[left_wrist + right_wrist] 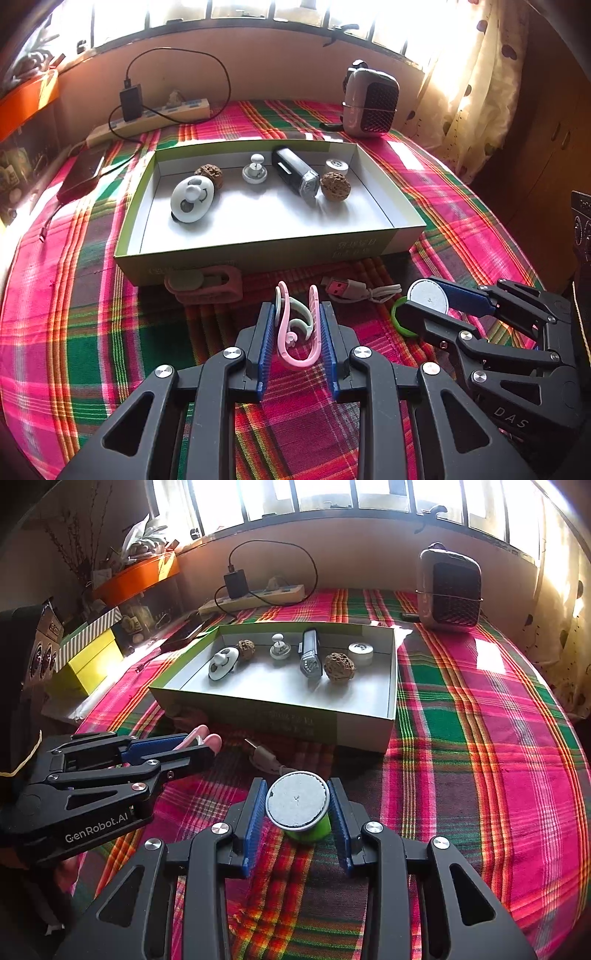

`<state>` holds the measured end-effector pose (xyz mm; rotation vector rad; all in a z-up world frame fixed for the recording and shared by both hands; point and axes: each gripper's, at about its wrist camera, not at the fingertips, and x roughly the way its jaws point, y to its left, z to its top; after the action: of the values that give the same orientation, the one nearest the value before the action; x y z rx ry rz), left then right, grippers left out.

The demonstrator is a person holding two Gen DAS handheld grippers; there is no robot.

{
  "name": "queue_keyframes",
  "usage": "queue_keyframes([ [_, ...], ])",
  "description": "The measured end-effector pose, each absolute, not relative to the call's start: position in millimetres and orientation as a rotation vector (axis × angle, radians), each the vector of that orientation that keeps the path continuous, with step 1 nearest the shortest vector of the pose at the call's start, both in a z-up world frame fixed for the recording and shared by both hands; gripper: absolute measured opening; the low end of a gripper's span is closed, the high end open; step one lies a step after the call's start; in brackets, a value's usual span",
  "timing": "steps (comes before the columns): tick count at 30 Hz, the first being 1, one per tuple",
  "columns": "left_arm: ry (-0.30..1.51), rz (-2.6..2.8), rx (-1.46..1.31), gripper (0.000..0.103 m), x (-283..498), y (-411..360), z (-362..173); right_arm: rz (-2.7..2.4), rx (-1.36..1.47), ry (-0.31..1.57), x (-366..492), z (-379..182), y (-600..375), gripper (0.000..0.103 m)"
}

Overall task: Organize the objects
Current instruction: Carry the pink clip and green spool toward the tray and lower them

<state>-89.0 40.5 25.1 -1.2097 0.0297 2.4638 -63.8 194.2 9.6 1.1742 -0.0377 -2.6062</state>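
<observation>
Carrying underway: pink clip point(297, 332) is clamped in left gripper point(297, 332), green capsule point(299, 808) in right gripper point(298, 812), both just before box point(266, 254); next, lift over the near wall is judged needed.

Box point(258, 254) sits mid-desk point(461, 236); inside, left to right: disc point(192, 199), nut point(208, 174) behind it, knob point(255, 170), torch point(295, 173), second nut point(335, 187), roll point(336, 168) behind that. Power strip point(147, 120) behind box at left, heater point(371, 103) behind at right. Clip point(207, 284) touches box front; cable point(354, 290) before box. Hooks point(297, 328) between left jaws, cup point(301, 808) between right jaws.
</observation>
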Motion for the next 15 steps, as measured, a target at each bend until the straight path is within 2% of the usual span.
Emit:
queue_keyframes([
  [15,0.007,2.478,-1.192,0.022,-90.3,35.6,33.8,-2.609,1.141,-0.051,-62.4,20.4,196.0,0.034],
])
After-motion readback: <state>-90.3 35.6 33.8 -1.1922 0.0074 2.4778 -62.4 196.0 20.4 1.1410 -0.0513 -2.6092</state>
